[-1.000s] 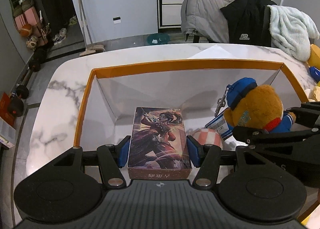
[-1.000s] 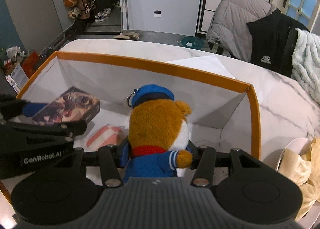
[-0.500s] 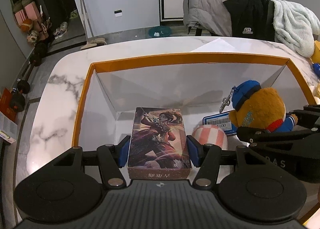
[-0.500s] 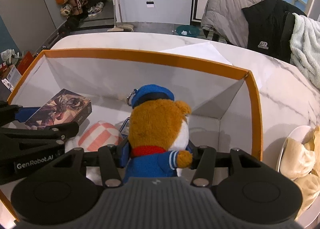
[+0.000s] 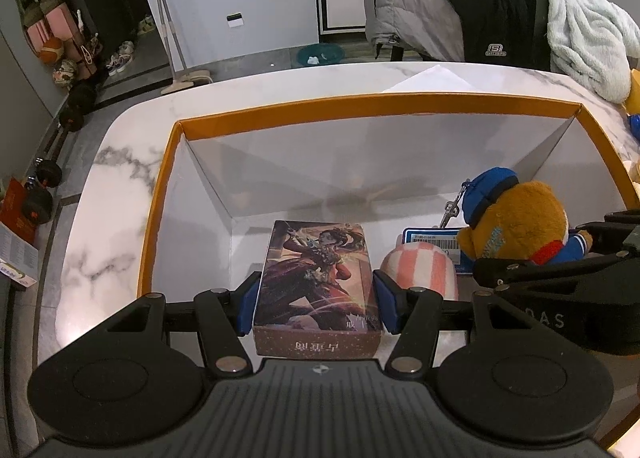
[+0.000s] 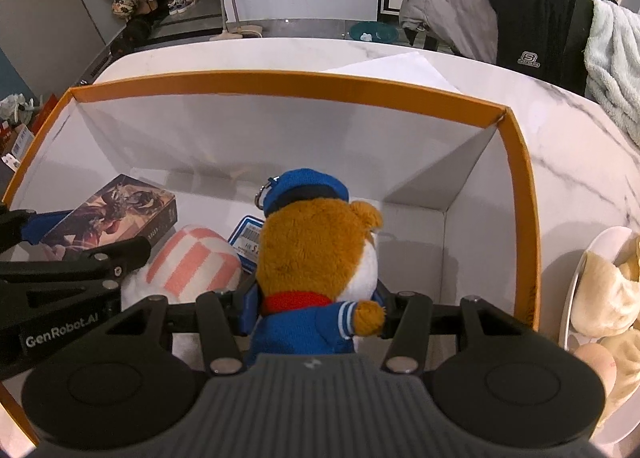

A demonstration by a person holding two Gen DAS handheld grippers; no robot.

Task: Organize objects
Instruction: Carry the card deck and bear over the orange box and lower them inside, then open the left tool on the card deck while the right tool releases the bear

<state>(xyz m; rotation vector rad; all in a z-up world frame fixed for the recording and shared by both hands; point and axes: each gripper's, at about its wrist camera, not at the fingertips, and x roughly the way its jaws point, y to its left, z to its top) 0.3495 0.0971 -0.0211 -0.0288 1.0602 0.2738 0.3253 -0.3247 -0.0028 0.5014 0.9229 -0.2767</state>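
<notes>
A large box with an orange rim (image 5: 360,108) and white inside stands open on the marble table. My left gripper (image 5: 317,304) is shut on an illustrated card box (image 5: 316,270), blue pads pressing its two long sides, low inside the big box at its left. My right gripper (image 6: 316,308) is shut on a brown plush bear (image 6: 316,250) with a blue cap and blue jacket, held upright inside the box's right half. The bear (image 5: 516,218) and card box (image 6: 116,214) each show in the other view.
A pink-and-white striped plush (image 6: 192,258) and a blue-edged price tag (image 5: 424,238) lie on the box floor between the two grippers. A white sheet (image 6: 400,66) lies behind the box. A plate with cream plush things (image 6: 600,286) sits right of it. Jackets hang on chairs beyond.
The right gripper has tilted a little further over the box with the bear, showing more of the striped plush. The left gripper has barely moved. Both grips are unchanged.
</notes>
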